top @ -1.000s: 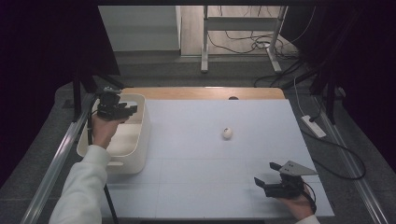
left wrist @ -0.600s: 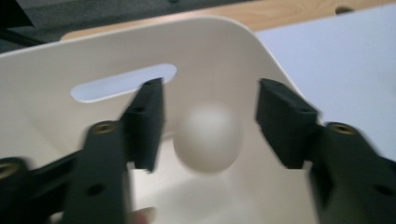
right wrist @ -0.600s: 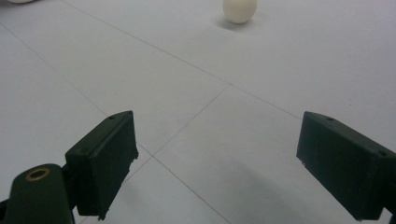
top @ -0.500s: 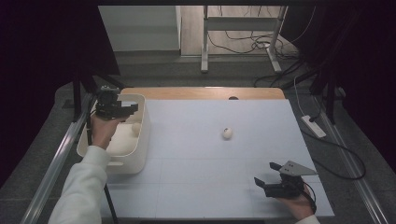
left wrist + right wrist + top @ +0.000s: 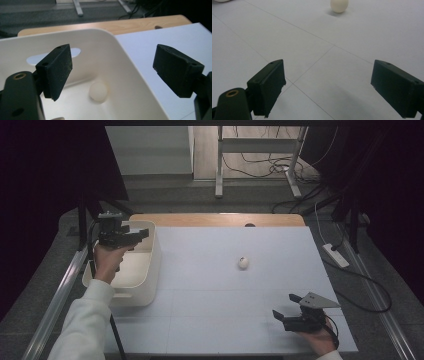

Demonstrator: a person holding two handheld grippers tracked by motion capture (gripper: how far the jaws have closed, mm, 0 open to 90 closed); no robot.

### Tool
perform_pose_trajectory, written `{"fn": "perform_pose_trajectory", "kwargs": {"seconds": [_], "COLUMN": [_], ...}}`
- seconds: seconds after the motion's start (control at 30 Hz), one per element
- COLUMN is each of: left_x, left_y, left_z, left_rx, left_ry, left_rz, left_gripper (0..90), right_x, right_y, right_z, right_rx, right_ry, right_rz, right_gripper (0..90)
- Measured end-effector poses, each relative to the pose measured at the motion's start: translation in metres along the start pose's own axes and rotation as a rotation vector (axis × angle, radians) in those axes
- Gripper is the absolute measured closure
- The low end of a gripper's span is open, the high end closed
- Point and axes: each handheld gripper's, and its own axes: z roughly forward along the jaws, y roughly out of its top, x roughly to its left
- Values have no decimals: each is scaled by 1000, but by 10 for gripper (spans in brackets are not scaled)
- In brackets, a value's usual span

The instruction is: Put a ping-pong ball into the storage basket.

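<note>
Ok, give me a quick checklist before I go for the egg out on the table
1. Left tongs empty, jaws just opened: ok.
2. First egg resting inside the white bin: ok.
3. Second egg standing free on the table, nothing beside it: ok.
4. Right tongs open, nothing between the jaws: ok.
5. Right tongs lined up on the second egg: not ok, it lies far ahead of them.
6. Eggs uncracked: cannot tell.
</note>
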Motion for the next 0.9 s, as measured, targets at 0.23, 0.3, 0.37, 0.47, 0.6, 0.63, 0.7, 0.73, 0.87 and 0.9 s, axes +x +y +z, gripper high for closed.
{"fn": "perform_pose_trajectory", "kwargs": {"seconds": [0.23, 0.3, 0.37, 0.47, 0.6, 0.63, 0.7, 0.73, 0.87, 0.9], "left_x": [-14, -17, -19, -25, -31, -32, -34, -35, -40, -41], "left_y": [2, 2, 2, 2, 2, 2, 1, 1, 0, 0], "left_z": [-12, -14, -15, -18, -22, -23, -24, -25, -26, -26], "left_rx": [-65, -70, -73, -84, -98, -99, -99, -101, -109, -111], "left_ry": [-68, -80, -85, -101, -120, -121, -126, -130, -147, -152], "left_rz": [32, 42, 48, 64, 86, 92, 102, 106, 116, 118], "left_gripper": [170, 170, 170, 171, 179, 180, 180, 181, 181, 181], "right_x": [0, 0, 0, 0, 1, 1, 1, 1, 0, 0], "right_y": [0, 0, 0, 0, 0, 0, 0, 0, 0, 0], "right_z": [-1, -1, 0, 0, -1, -1, -1, -1, -1, -1], "right_rx": [0, 1, 1, -2, -2, -1, -2, -2, -2, -2], "right_ry": [-2, -2, -2, -2, -3, -6, -6, -6, -9, -10], "right_rz": [-1, -1, -1, 0, 1, -1, -1, 0, 1, 1], "right_gripper": [120, 120, 120, 120, 119, 120, 120, 120, 120, 120]}}
